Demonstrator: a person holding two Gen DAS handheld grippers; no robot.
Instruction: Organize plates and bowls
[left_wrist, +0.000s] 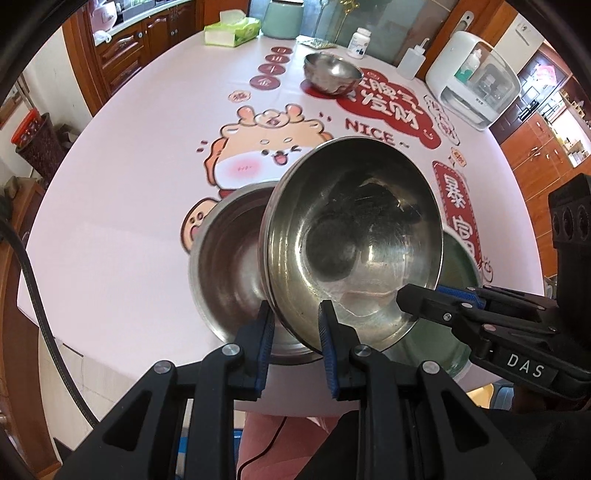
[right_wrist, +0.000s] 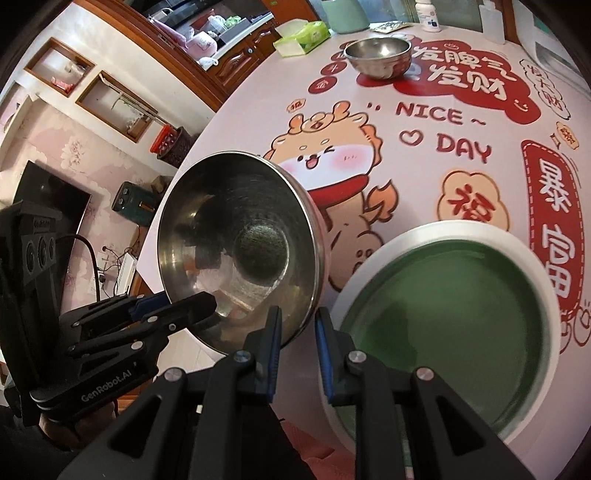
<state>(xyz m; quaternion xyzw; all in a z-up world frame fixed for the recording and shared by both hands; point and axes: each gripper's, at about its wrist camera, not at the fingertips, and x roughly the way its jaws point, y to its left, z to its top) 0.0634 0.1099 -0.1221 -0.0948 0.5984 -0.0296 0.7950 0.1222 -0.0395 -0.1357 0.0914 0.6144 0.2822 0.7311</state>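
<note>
Steel bowl (left_wrist: 351, 236), tilted, rim pinched betw. my left tongs (left_wrist: 297, 325), held over a 2nd steel bowl (left_wrist: 225, 266) on the table (left_wrist: 110, 206). My right tongs (right_wrist: 297, 328) hang released, nothing betw. them, just beside green plate (right_wrist: 450, 328).

A round table (left_wrist: 110, 206) covered by a pale pink printed cloth with a cartoon dragon and red Chinese lettering carries everything. Just beyond the left jaws, slightly to their left, a steel bowl (left_wrist: 225, 266) sits on it. Directly ahead of the right jaws, to their right, lies a white-rimmed green plate (right_wrist: 454, 314). Far ahead of both jaws stand another small steel bowl (right_wrist: 376, 55), a green tissue box (left_wrist: 231, 31), a white pill bottle (left_wrist: 359, 43) and a white countertop appliance (left_wrist: 476, 81).
</note>
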